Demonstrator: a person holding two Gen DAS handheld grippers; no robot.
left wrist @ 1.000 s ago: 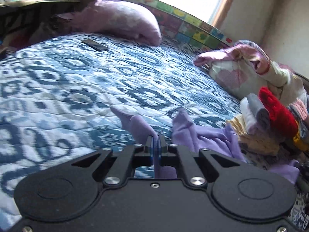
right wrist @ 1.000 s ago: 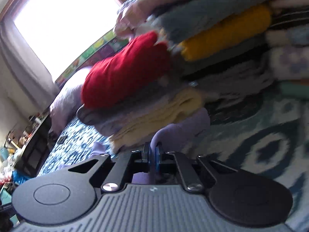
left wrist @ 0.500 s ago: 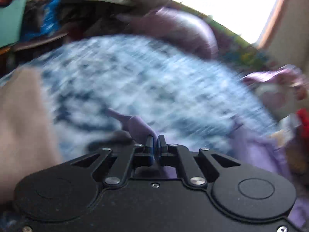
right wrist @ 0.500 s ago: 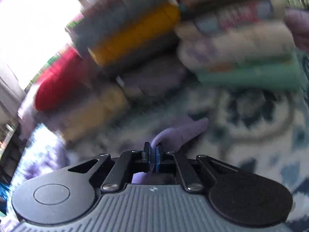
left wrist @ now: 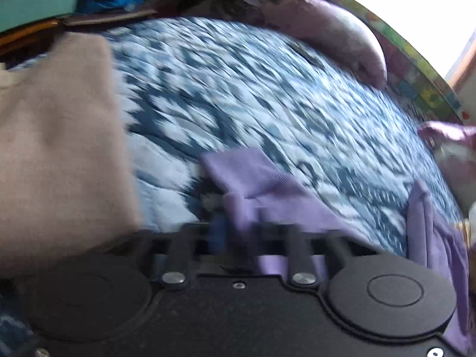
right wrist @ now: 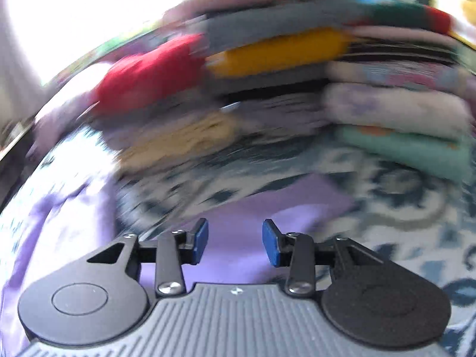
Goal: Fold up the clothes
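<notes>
At nine o'clock in the left wrist view a beige folded garment [left wrist: 59,148] lies on the bed's blue-and-white patterned quilt [left wrist: 267,89], close against the left tongs [left wrist: 235,232] on that side. The view is blurred, but the left tongs appear clenched on a corner of the lilac garment [left wrist: 267,190], whose cloth runs from between the arms up toward twelve o'clock and trails off to four o'clock. A pale purple pillow [left wrist: 336,35] sits at one o'clock at the far edge of the bed, before a multicoloured border strip [left wrist: 422,86].

In the right wrist view the lilac garment [right wrist: 247,238] lies spread on the quilt [right wrist: 401,208] under the right tongs [right wrist: 235,242]. Their jaws are opening; the blue pads [right wrist: 199,241] stand apart, with cloth below the gap but not pressed. From ten to three o'clock a stack of folded clothes [right wrist: 282,74] blocks the way ahead: a red piece [right wrist: 148,71], a mustard one [right wrist: 282,50], a cream knit [right wrist: 184,139] and a mint one [right wrist: 410,148] at the bottom right.
</notes>
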